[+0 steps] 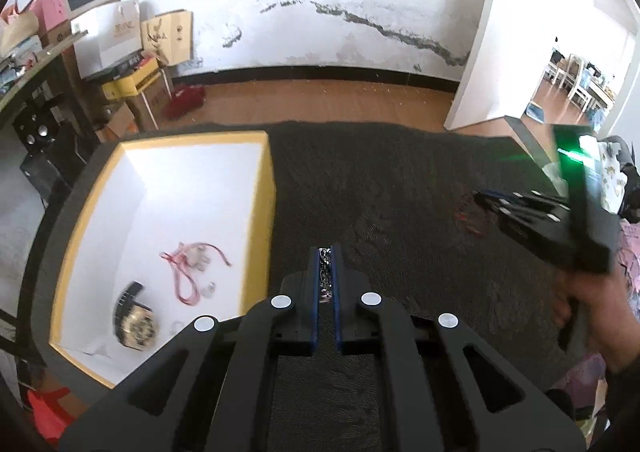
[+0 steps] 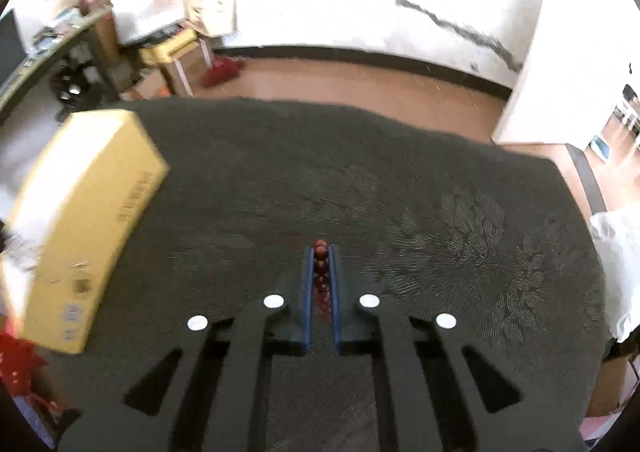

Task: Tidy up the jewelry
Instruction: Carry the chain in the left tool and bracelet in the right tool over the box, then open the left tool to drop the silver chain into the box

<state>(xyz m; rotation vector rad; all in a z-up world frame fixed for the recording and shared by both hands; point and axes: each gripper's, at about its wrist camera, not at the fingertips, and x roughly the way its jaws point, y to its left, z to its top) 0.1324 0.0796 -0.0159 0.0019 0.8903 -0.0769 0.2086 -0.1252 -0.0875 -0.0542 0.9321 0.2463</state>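
Yellow box (image 1: 256, 219) sits left of the left gripper (image 1: 327, 252); inside lie a pink cord piece (image 1: 188, 268), a dark watch-like item (image 1: 134, 316), small bits. Left gripper is clamped on a metal chain (image 1: 326, 272), beside the box. Right gripper (image 2: 321, 248) is clamped on red beads (image 2: 320, 252), well right of it. Judged: two pieces left to drop.

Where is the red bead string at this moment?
In the right wrist view, the red bead string is clamped in the right gripper, above the dark cloth, right of the yellow box.
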